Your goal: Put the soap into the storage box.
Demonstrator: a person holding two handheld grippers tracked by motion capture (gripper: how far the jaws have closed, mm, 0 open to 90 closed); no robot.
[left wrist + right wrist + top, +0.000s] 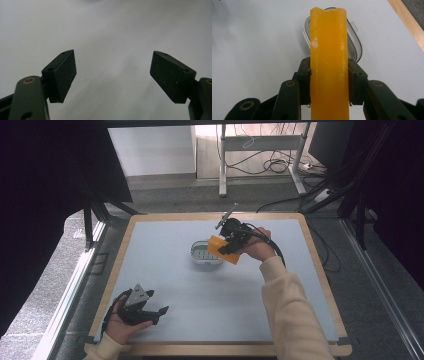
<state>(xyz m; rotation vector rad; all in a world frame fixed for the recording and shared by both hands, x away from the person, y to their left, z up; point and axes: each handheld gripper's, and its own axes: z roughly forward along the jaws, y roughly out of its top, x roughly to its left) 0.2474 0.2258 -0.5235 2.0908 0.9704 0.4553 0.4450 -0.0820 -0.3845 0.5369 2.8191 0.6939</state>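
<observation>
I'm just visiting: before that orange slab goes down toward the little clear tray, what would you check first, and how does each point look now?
1. Right gripper shut on the orange slab: ok.
2. Slab sits centred between the jaws: ok.
3. Clear tray lies under the slab's far end: ok.
4. Tray has room inside: cannot tell, the slab hides much of it.
5. Left gripper open, resting apart from the tray near the table front: ok.

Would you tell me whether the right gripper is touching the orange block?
Touching: the right gripper view shows the right gripper with both jaws pressed against the sides of the orange block.
</observation>
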